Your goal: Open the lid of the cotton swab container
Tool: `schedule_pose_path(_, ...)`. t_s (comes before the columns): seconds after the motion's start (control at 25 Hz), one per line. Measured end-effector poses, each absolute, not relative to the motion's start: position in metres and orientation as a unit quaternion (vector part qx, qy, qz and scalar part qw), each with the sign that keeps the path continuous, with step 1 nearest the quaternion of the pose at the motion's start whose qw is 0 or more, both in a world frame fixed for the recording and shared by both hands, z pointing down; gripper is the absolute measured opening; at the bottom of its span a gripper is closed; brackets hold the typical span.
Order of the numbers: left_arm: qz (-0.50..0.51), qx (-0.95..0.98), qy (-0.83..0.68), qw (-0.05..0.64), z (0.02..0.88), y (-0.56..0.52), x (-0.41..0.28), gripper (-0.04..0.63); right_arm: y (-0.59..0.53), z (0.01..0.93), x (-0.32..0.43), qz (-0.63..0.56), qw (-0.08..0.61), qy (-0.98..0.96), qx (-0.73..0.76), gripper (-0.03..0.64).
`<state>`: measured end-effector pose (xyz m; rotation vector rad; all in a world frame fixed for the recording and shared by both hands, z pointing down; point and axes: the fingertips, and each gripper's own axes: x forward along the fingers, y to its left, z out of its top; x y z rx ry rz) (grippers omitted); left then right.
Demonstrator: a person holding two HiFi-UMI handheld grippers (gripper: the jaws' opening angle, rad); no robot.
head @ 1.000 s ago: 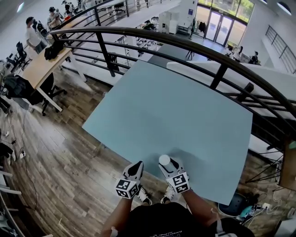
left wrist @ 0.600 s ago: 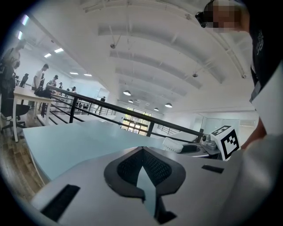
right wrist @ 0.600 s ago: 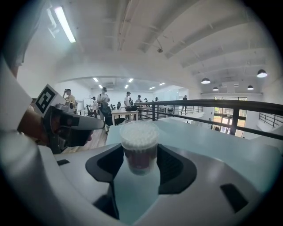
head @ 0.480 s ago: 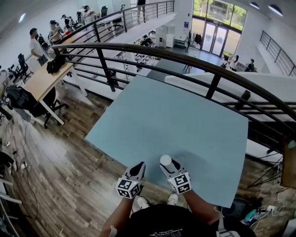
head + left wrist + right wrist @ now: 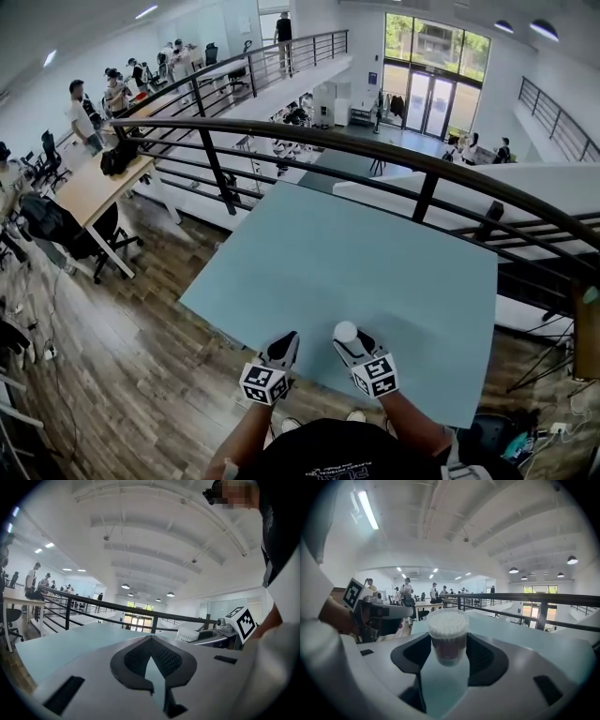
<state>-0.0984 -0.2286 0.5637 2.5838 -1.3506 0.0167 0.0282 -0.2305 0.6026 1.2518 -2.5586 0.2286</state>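
The cotton swab container [image 5: 448, 637] is a small clear round tub, packed with white swab tips at its top. My right gripper [image 5: 448, 654] is shut on it, a dark pad on each side, holding it upright above the pale blue table [image 5: 375, 272]. In the head view the container [image 5: 345, 331] and right gripper [image 5: 351, 343] are over the table's near edge. My left gripper [image 5: 283, 343] is just to their left, shut with nothing in it. The left gripper view shows its jaws [image 5: 151, 657] closed together, with the container [image 5: 188, 634] off to the right.
A black metal railing [image 5: 422, 164] curves round the far side of the table. Beyond it lies an office floor with desks [image 5: 89, 183] and several people. Wooden flooring [image 5: 122, 356] lies to the left of the table.
Both grippers have risen a little, the container still in the right one. The head view has tilted up, so more of the room beyond the railing shows.
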Motion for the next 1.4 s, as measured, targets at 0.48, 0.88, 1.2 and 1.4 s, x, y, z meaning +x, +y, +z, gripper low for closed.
schedule_pose_path(0.48,0.011,0.890,-0.445,0.099,0.556,-0.208,-0.085,0.012,-0.227,0.585,0.026,0.075,0.120,-0.891,0.431,0.245)
schedule_pose_path(0.88,0.070,0.901,-0.428,0.014,0.550,-0.201,-0.070,0.012,-0.223,0.590,0.017,0.088,0.124,-0.899,0.411,0.244)
schedule_pose_path(1.2,0.164,0.895,-0.404,-0.093,0.556,-0.195,-0.054,0.012,-0.223,0.600,0.008,0.093,0.140,-0.904,0.394,0.245)
schedule_pose_path(1.4,0.220,0.882,-0.384,-0.160,0.560,-0.191,-0.051,0.012,-0.219,0.605,-0.005,0.084,0.162,-0.909,0.374,0.245)
